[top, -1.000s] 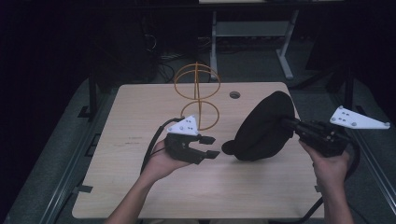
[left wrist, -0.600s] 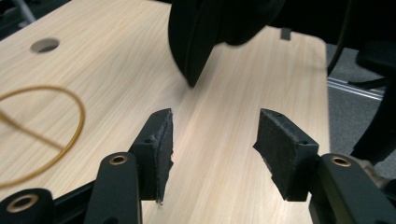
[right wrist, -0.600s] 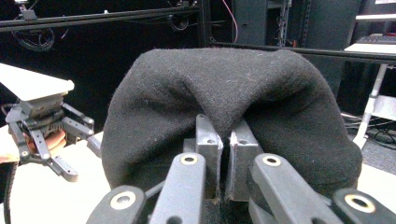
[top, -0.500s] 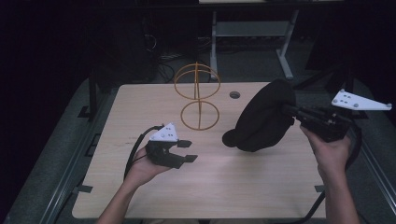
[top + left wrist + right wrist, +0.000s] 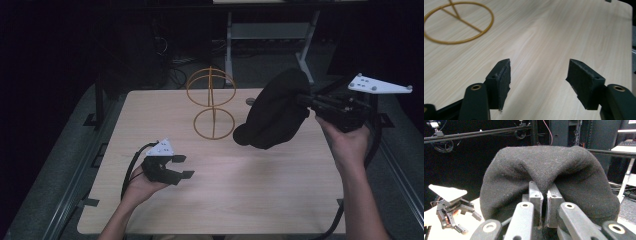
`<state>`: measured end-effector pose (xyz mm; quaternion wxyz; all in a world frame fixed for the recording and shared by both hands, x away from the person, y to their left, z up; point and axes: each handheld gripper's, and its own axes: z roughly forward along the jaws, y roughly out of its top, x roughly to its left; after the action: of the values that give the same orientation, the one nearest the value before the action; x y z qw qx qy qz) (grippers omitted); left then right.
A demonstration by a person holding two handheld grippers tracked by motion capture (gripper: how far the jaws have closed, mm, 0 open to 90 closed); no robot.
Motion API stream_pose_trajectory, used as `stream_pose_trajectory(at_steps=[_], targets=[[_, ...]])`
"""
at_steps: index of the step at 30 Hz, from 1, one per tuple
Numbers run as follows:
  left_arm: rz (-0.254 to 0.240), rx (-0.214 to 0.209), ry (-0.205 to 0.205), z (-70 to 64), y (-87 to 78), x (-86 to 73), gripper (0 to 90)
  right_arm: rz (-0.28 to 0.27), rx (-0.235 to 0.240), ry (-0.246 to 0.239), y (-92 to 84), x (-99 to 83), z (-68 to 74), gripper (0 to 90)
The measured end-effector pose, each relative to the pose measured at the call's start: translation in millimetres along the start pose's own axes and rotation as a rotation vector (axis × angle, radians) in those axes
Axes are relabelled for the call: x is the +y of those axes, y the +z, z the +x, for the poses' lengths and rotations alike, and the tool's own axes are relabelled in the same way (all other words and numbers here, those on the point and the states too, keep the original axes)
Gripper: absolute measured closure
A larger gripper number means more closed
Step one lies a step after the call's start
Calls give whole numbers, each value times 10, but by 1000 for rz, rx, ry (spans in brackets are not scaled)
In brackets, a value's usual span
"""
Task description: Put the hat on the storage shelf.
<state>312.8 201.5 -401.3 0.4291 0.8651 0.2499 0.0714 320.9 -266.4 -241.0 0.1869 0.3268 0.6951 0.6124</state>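
**High view sets one black hat against one wire stand**

High view takes in the whole wooden table (image 5: 260, 200), and it alone shows how the pieces sit together. The black hat (image 5: 275, 117) hangs above the table's far right part, clear of the wood, pinched at its edge by the right gripper (image 5: 307, 100), whose body and grey plate reach in from the right. Just left of the hat stands the gold wire stand (image 5: 212, 107), one ring upright on a post and one ring flat on the table; hat and stand are near each other but apart. The left gripper (image 5: 184, 166) sits low over the near left part of the table, well apart from the hat, its cable trailing back along the person's forearm.

Right gripper view adds what the high one cannot: the jaws are pressed nearly together with a fold of the hat (image 5: 549, 180) caught between them, the felt bulging up and around both sides. It also catches the left gripper (image 5: 471, 221) farther off at lower left.

Left gripper view shows the left jaws standing wide with nothing between them, bare table (image 5: 544, 37) beyond; they have just been opening. The stand's flat base ring (image 5: 457, 23) lies at upper left.

Counted: one table, one hat, one stand with two rings, two grippers.
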Motion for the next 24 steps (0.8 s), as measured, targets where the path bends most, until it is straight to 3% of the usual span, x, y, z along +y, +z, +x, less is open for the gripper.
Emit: stream_pose_trajectory(at_steps=[7, 15, 24], targets=[[11, 32, -22, 86, -20, -119, 312, 15, 14, -24, 173, 188, 34, 856], [-3, 29, -20, 118, -57, -141, 306, 30, 29, -42, 369, 369, 67, 856], [5, 40, -22, 157, -52, -187, 299, 64, 31, -64, 719, 546, 101, 855]])
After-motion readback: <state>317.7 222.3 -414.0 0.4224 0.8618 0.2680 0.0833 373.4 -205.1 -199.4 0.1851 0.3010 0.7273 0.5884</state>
